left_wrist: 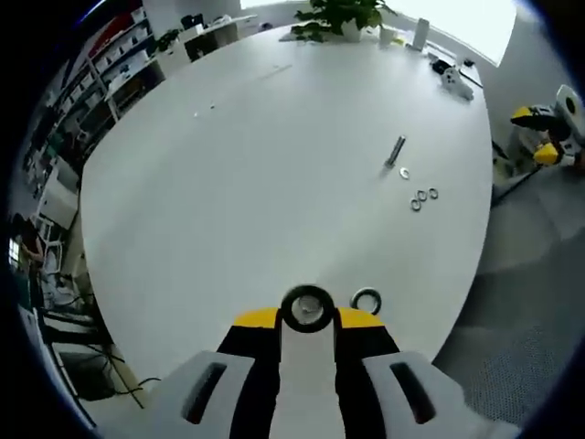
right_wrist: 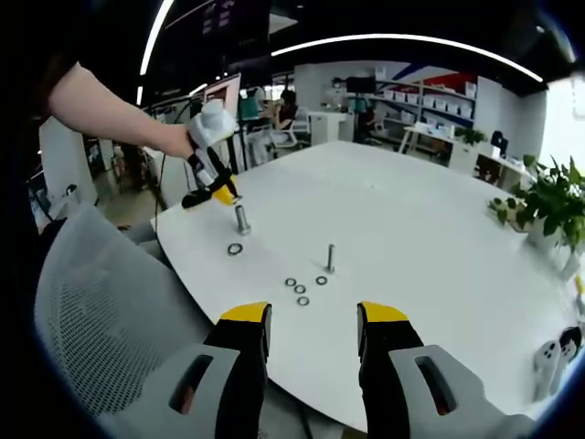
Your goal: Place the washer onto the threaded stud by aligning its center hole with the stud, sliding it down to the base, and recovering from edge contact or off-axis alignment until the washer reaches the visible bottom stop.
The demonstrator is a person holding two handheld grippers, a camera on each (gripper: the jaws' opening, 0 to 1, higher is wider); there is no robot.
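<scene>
Two metal studs: one standing alone [right_wrist: 330, 258], one in the far gripper [right_wrist: 241, 219]. Four little washers [right_wrist: 301, 289] on the white table [right_wrist: 420, 238], plus one bigger washer [right_wrist: 235, 249]. Two grippers: left gripper [right_wrist: 224, 195], right gripper [right_wrist: 313, 315]. One leafy plant [right_wrist: 548, 206]. One mesh chair [right_wrist: 101, 311].

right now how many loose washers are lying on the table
5. One washer lies beside the stud under the left claw. Four sit near the free stud. Others may be hidden.
</scene>
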